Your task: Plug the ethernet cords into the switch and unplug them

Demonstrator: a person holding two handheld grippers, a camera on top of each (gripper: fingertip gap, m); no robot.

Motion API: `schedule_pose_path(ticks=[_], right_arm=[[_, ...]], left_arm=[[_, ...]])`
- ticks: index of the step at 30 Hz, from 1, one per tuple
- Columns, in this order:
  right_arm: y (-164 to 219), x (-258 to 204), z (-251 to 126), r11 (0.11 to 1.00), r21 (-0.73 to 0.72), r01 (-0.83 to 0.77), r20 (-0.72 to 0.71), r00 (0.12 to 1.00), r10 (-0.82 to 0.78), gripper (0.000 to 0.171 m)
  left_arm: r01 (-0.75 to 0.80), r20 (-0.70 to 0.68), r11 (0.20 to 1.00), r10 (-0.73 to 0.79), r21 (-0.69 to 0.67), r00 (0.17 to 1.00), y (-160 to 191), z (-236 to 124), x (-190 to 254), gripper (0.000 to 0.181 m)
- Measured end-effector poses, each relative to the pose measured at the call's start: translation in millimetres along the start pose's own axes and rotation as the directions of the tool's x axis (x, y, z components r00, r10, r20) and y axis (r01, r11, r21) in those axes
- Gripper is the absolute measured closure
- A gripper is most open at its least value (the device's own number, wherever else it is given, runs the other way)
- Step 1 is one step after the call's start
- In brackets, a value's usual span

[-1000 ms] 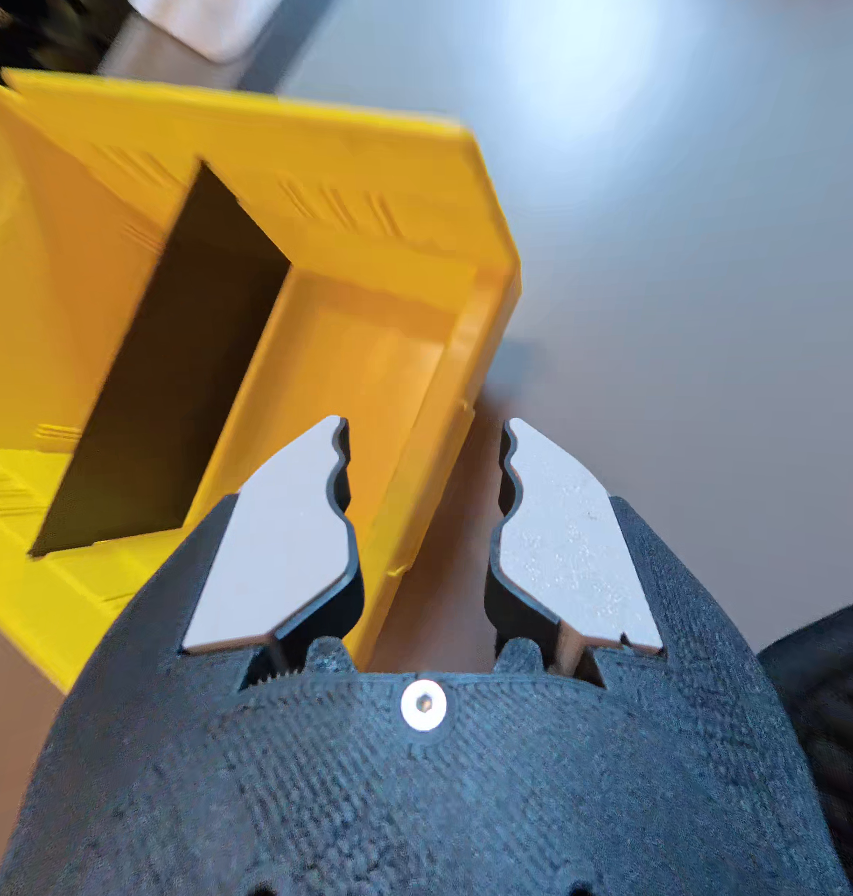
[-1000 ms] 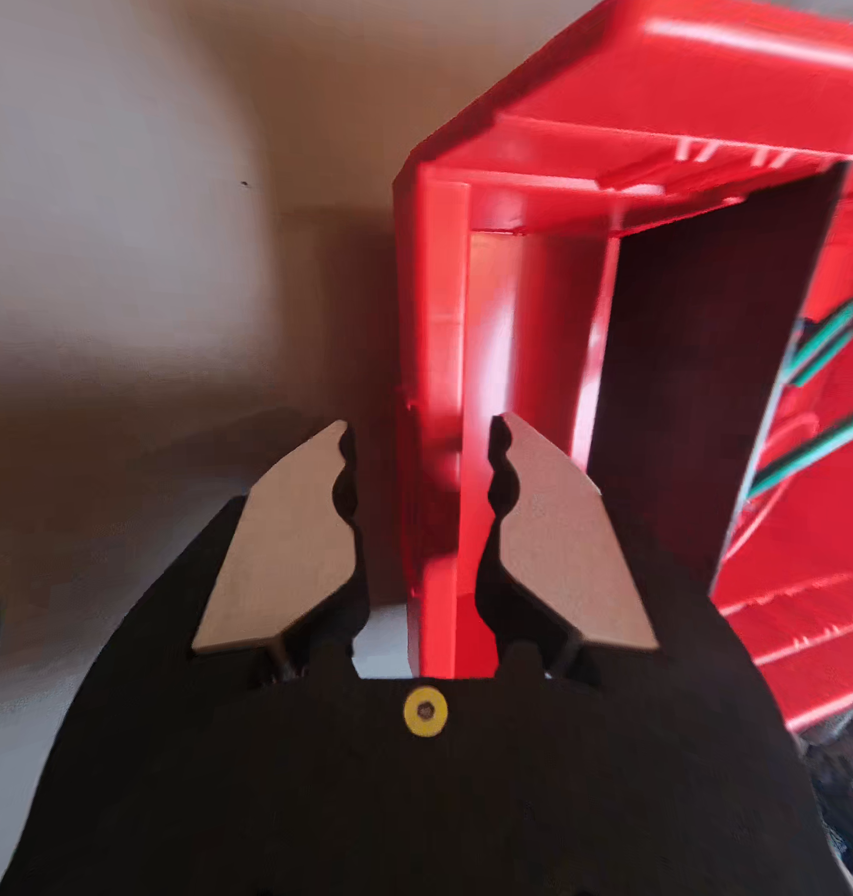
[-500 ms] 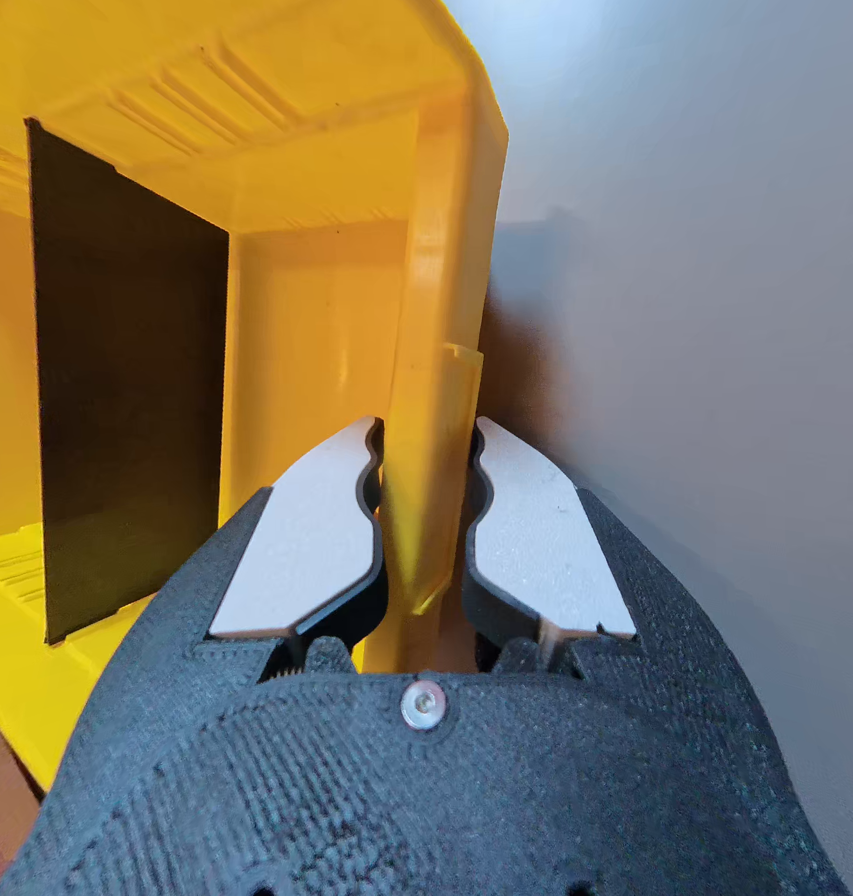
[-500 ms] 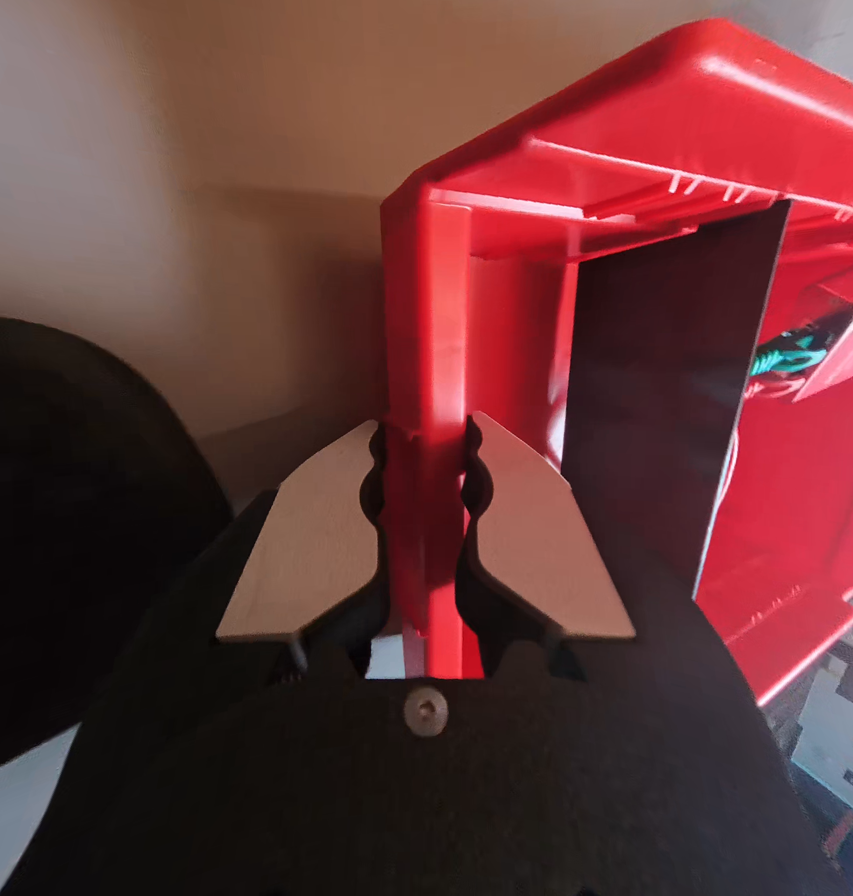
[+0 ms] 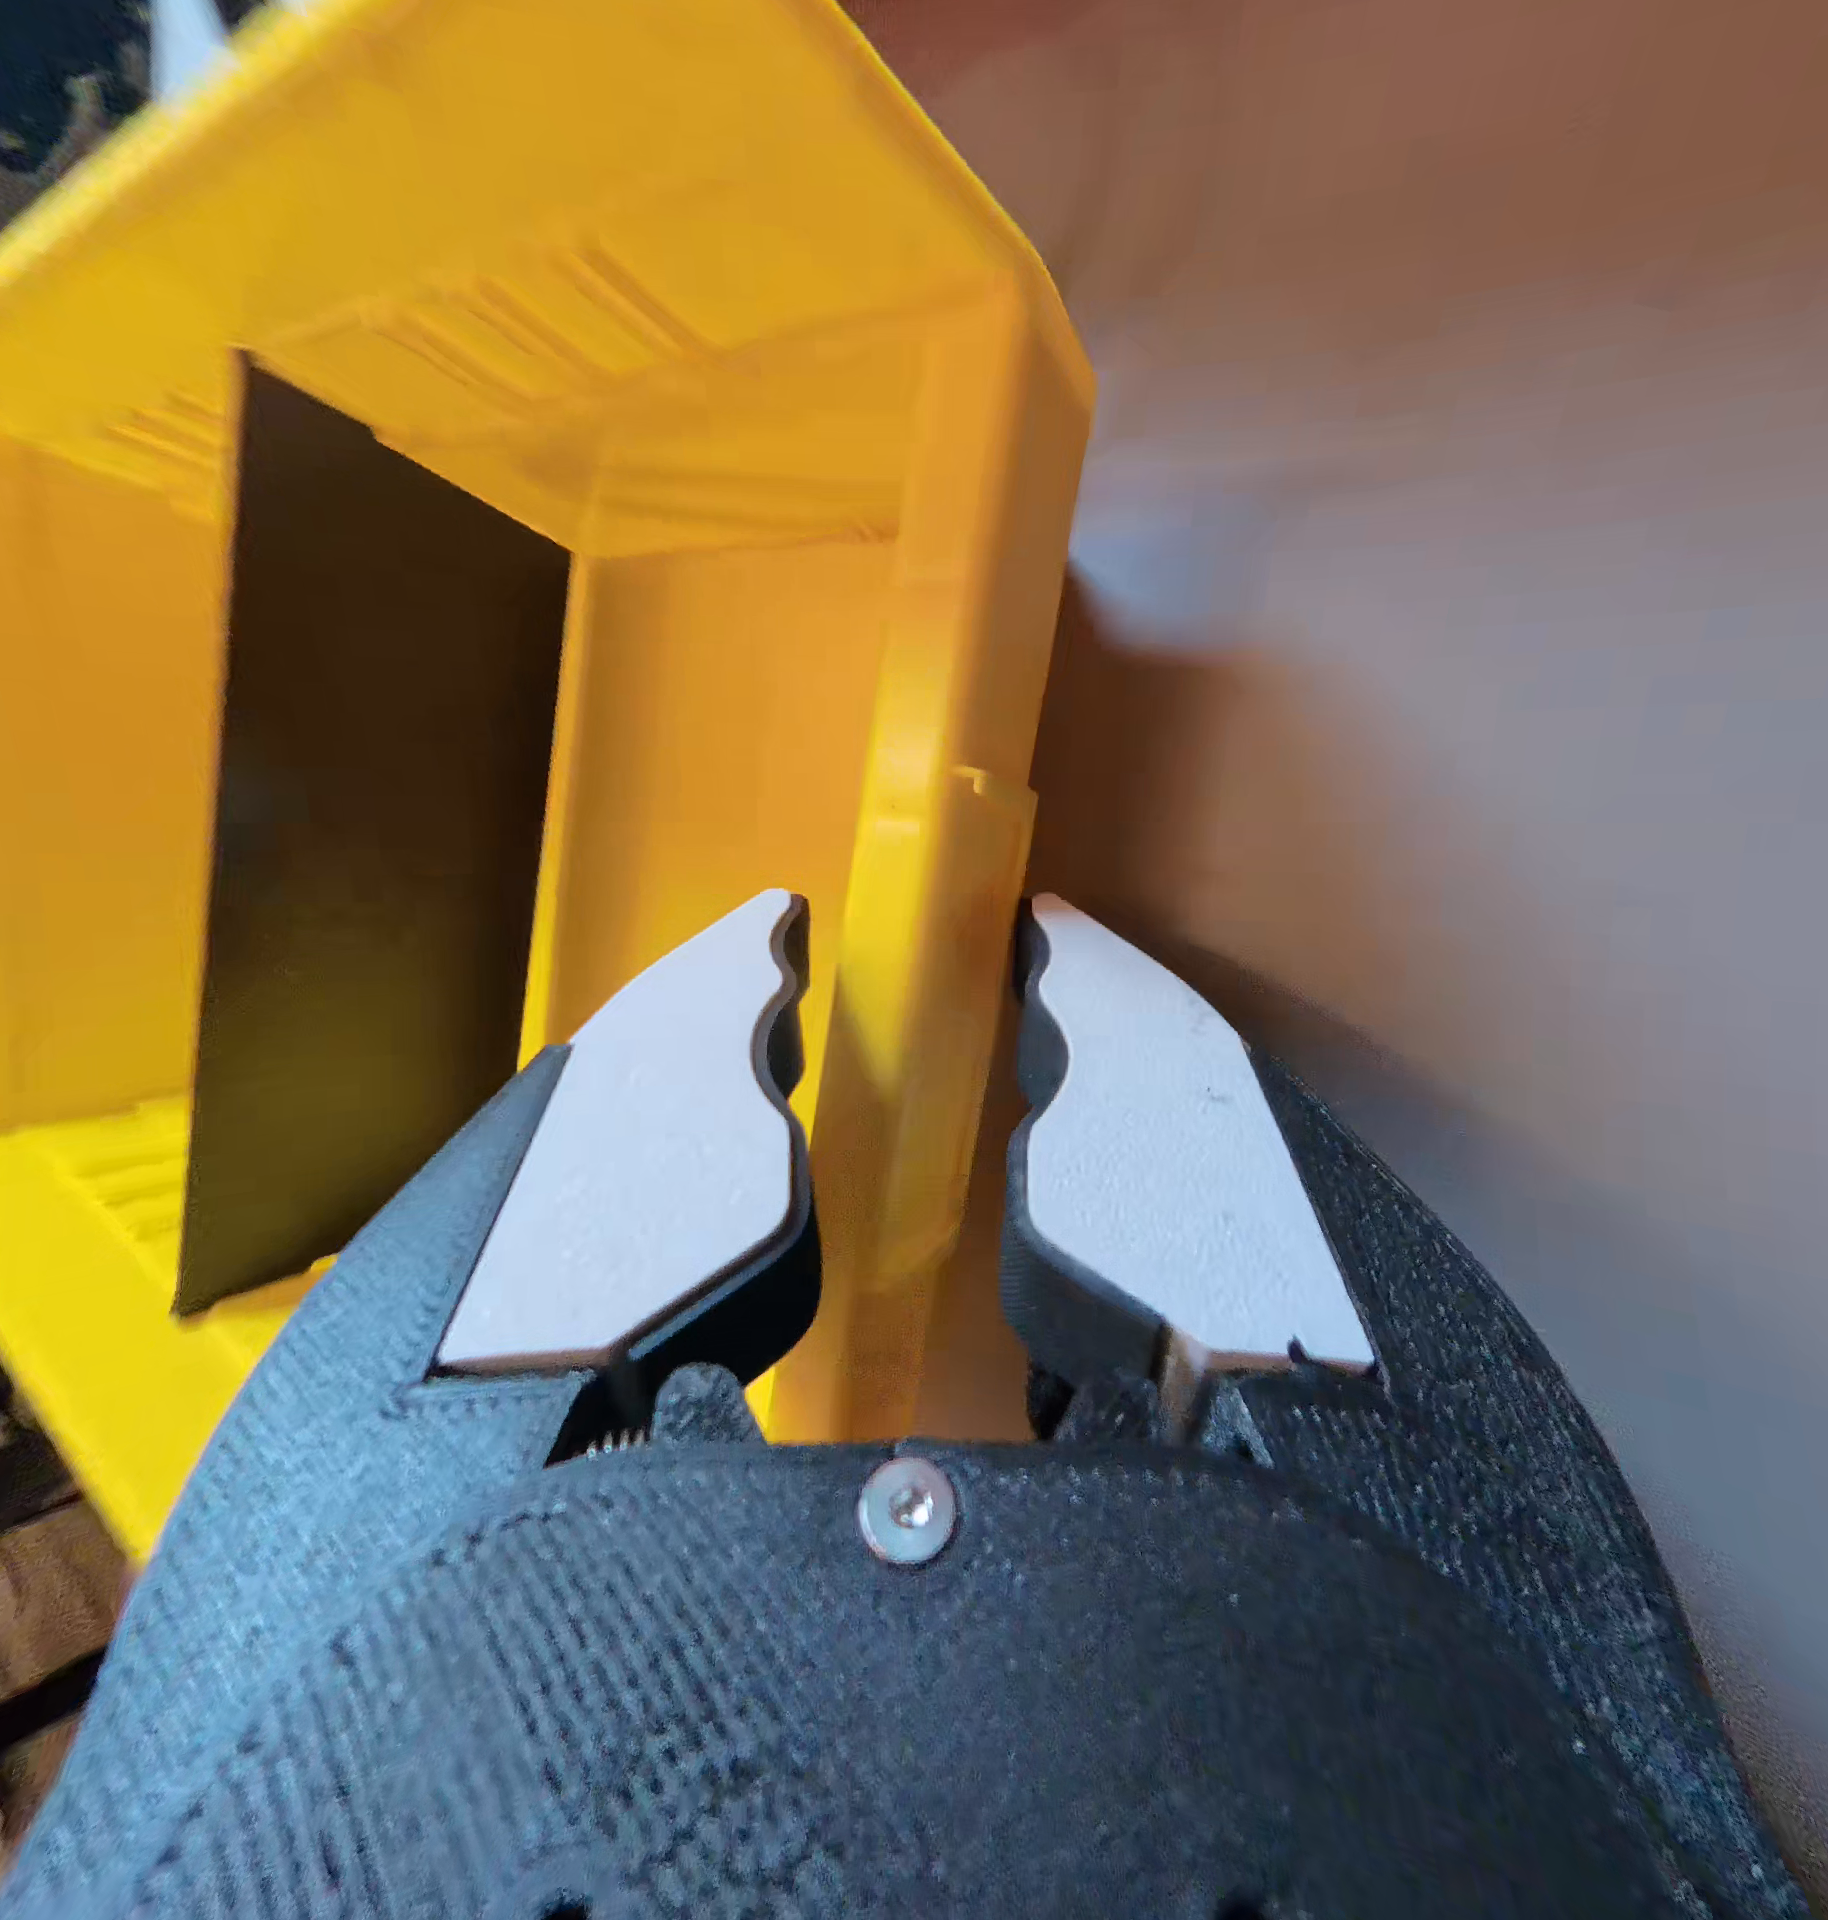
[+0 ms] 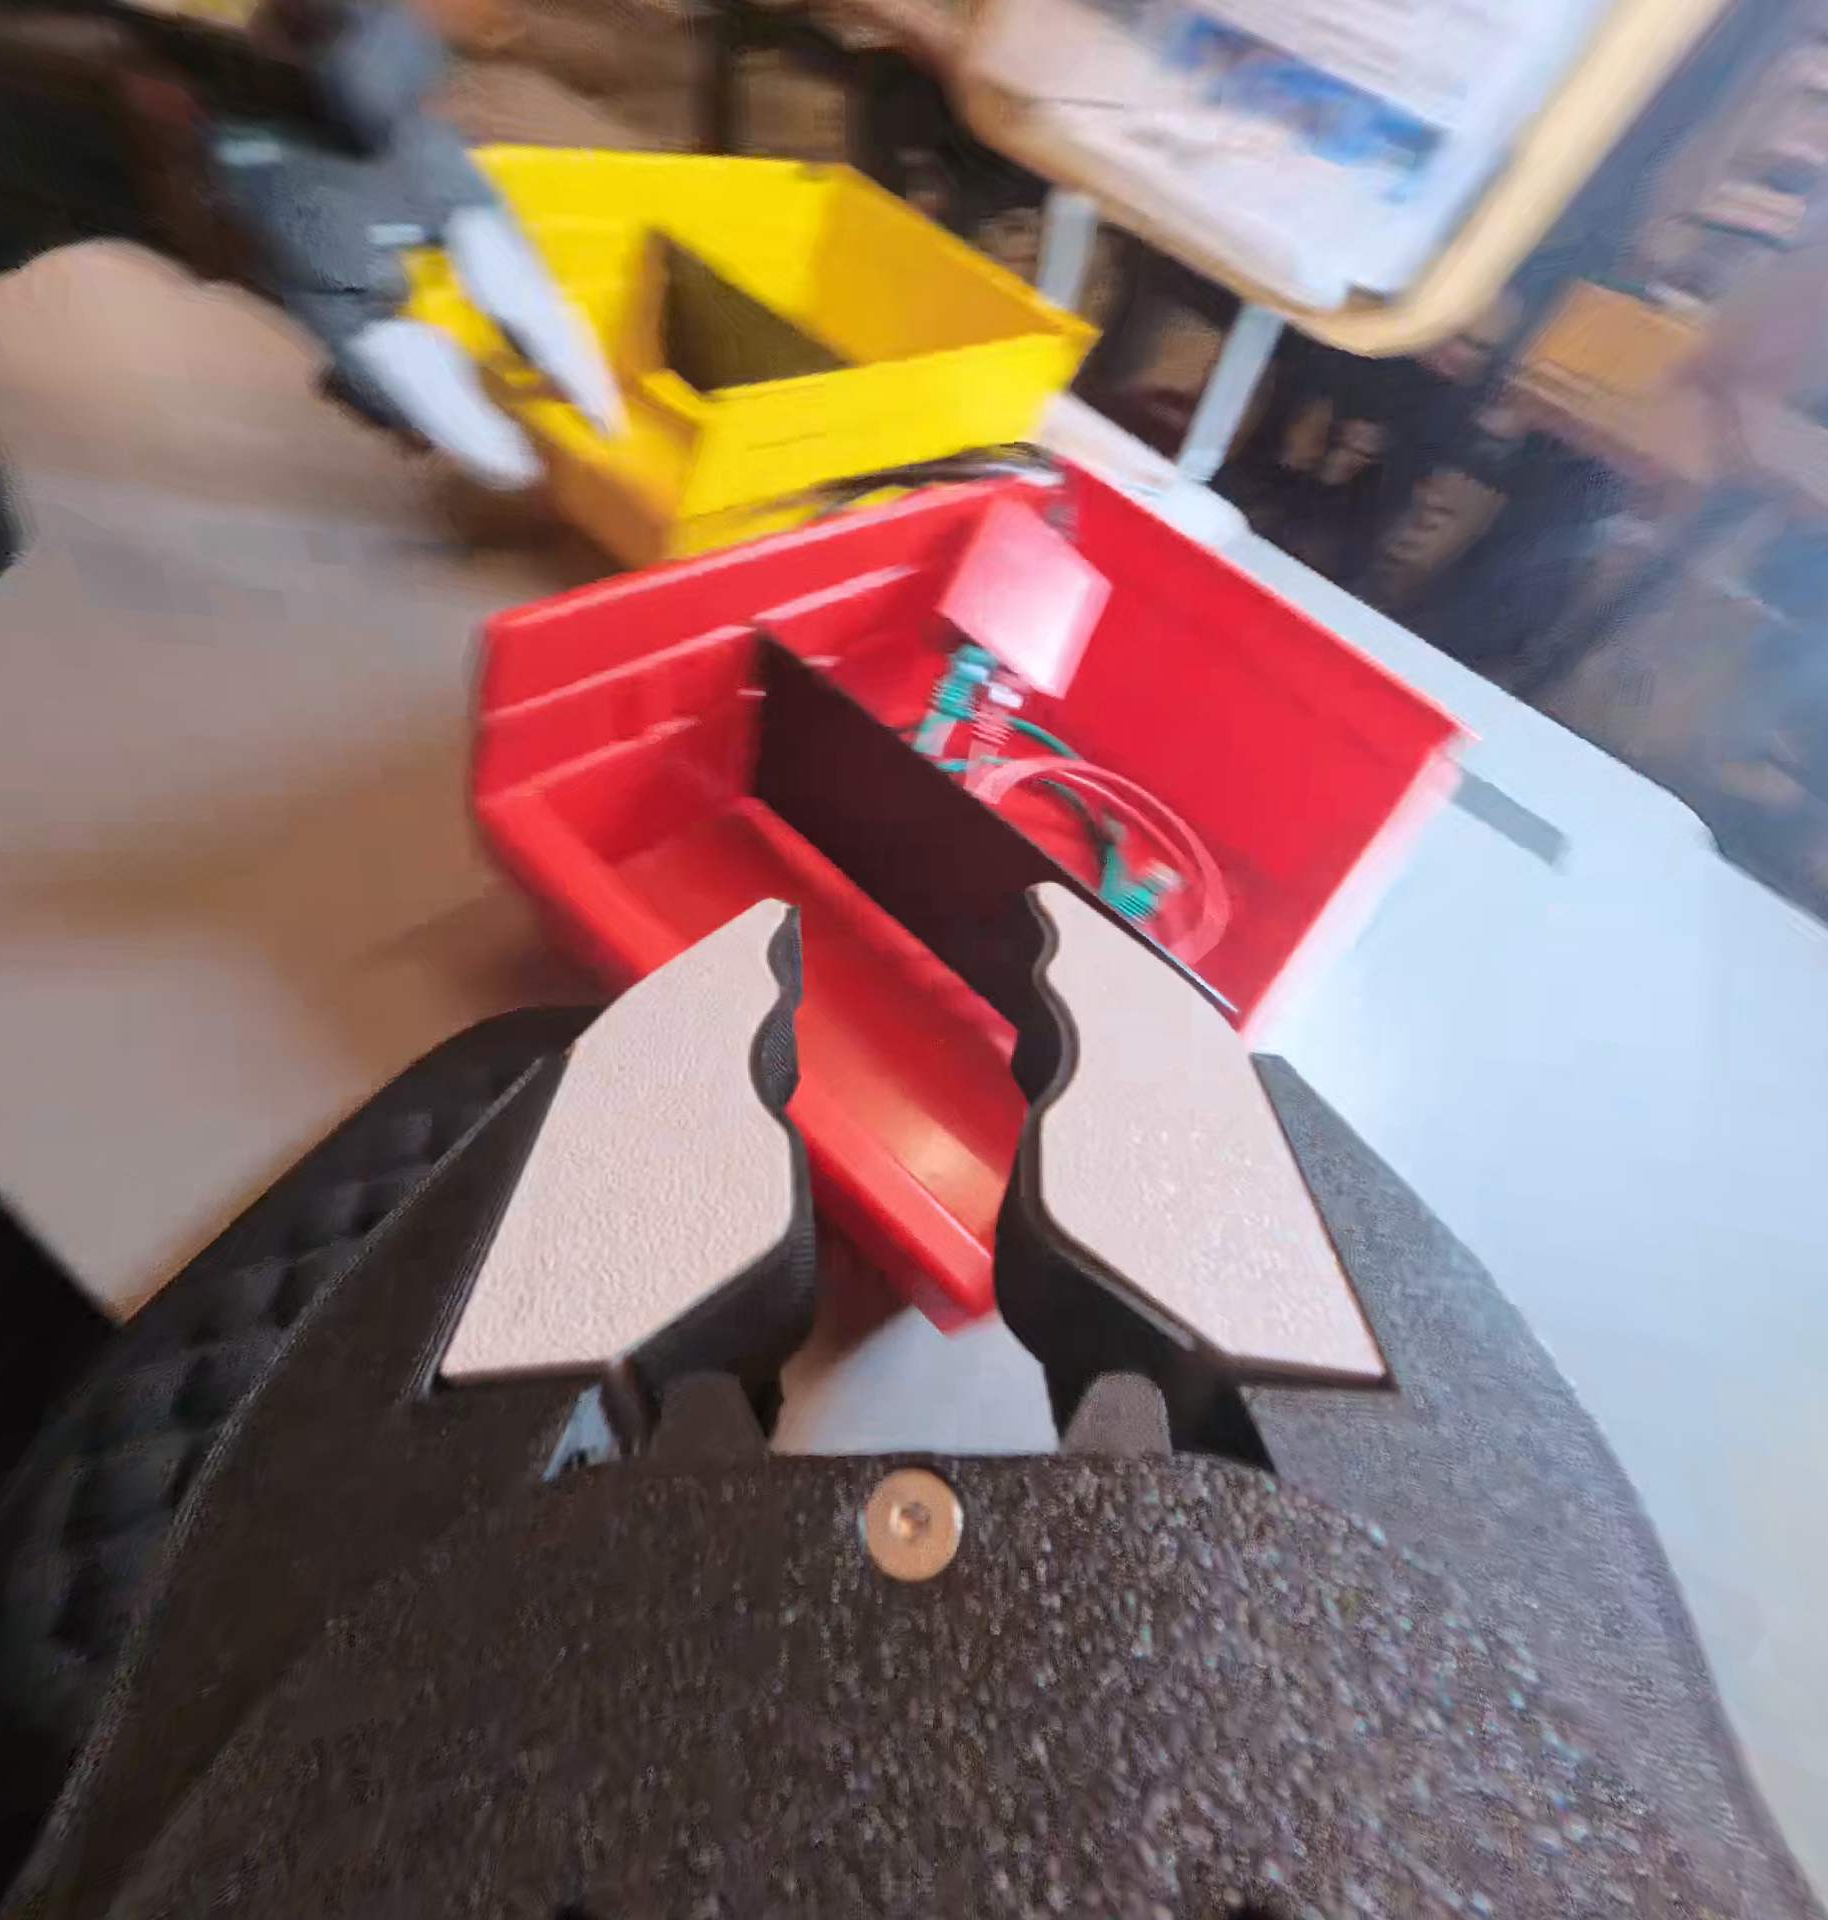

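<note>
My left gripper [image 5: 912, 914] is shut on the side wall of a yellow bin [image 5: 577, 312] that has a black divider [image 5: 370, 831]. My right gripper [image 6: 915, 914] is open and empty, above and just short of the near end of a red bin [image 6: 1253, 707]. Behind the red bin's black divider [image 6: 889, 831] lie a small box-shaped switch [image 6: 1024, 613] and green and light ethernet cords [image 6: 1128, 873]. The right wrist view also shows the yellow bin [image 6: 868, 416] behind the red one, with the left gripper [image 6: 567, 442] at its left edge, blurred.
The red bin sits where a tan surface [image 6: 214, 779] meets a white table top [image 6: 1564, 1143]. A tilted board with papers [image 6: 1305, 125] and dark clutter stand beyond the table's far edge. Spacing between my two grippers at the tips: around 35 centimeters.
My right gripper has let go of the red bin's wall, opened and drawn back and up. My left gripper closed on the yellow bin's wall and still holds it.
</note>
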State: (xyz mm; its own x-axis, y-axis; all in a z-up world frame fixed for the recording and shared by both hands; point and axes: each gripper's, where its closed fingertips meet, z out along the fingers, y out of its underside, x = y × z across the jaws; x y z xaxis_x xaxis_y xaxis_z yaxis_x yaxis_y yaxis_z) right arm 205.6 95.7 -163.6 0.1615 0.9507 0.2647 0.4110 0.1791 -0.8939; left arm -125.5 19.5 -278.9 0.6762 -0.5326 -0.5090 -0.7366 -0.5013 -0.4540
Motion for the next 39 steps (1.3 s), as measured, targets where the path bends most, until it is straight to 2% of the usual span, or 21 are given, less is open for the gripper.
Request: schedule_pose_path(ticks=[3,4,6,8,10,13,14,15,17,21,23,25,30,34,39], right_arm=[[28,45,-23,0.971,0.049,-0.236,-0.168,0.956,0.241,0.126],[41,54,-26,0.955,0.055,-0.291,-0.204,0.933,0.296,0.122],[60,59,-20,0.92,0.063,-0.387,-0.21,0.896,0.391,0.116],[67,53,-2,0.883,0.071,-0.463,-0.161,0.869,0.468,0.113],[75,53,16,0.883,0.039,-0.468,-0.202,0.861,0.466,0.116],[78,56,26,0.903,0.048,-0.426,-0.28,0.863,0.422,0.135],[75,55,26,0.898,0.075,-0.433,-0.285,0.854,0.435,0.147],[74,56,25,0.893,0.095,-0.439,-0.303,0.842,0.446,0.15],[74,59,20,0.905,0.113,-0.41,-0.355,0.834,0.422,0.162],[67,56,9,0.94,0.12,-0.321,-0.431,0.836,0.34,0.162],[53,54,-4,0.959,0.138,-0.247,-0.481,0.83,0.283,0.162],[29,53,-18,0.971,0.156,-0.18,-0.513,0.825,0.236,0.163],[-56,41,-29,0.951,0.287,-0.113,-0.45,0.861,0.238,0.16],[-136,21,-3,0.923,0.38,-0.058,-0.354,0.913,0.203,0.159],[-213,-28,61,0.9,0.431,-0.063,-0.191,0.969,0.159,0.159]], left_arm=[[0.175,0.092,0.971,-0.191,0.164,0.977,-28,-43,-8,0.146],[0.269,0.056,0.93,-0.292,0.252,0.955,-44,-60,-1,0.146],[0.504,-0.118,0.772,-0.501,0.387,0.857,-82,-86,23,0.145],[0.673,-0.303,0.611,-0.605,0.417,0.737,-123,-93,57,0.138],[0.732,-0.348,0.534,-0.65,0.423,0.675,-157,-81,84,0.127],[0.742,-0.324,0.535,-0.675,0.404,0.663,-192,-45,112,0.112],[0.754,-0.322,0.525,-0.69,0.395,0.648,-199,-34,116,0.111],[0.754,-0.293,0.523,-0.707,0.397,0.644,-203,-24,116,0.114],[0.716,-0.179,0.568,-0.719,0.406,0.672,-200,-5,110,0.126],[0.672,-0.126,0.628,-0.687,0.392,0.715,-200,-5,104,0.142],[0.621,-0.082,0.661,-0.654,0.421,0.752,-201,-13,104,0.15],[0.581,-0.06,0.67,-0.63,0.461,0.774,-208,-30,100,0.15],[0.473,0.067,0.644,-0.63,0.601,0.774,-211,-115,54,0.153],[0.407,0.21,0.648,-0.661,0.644,0.72,-181,-187,14,0.153],[0.408,0.348,0.643,-0.726,0.648,0.593,-110,-260,-23,0.154]])
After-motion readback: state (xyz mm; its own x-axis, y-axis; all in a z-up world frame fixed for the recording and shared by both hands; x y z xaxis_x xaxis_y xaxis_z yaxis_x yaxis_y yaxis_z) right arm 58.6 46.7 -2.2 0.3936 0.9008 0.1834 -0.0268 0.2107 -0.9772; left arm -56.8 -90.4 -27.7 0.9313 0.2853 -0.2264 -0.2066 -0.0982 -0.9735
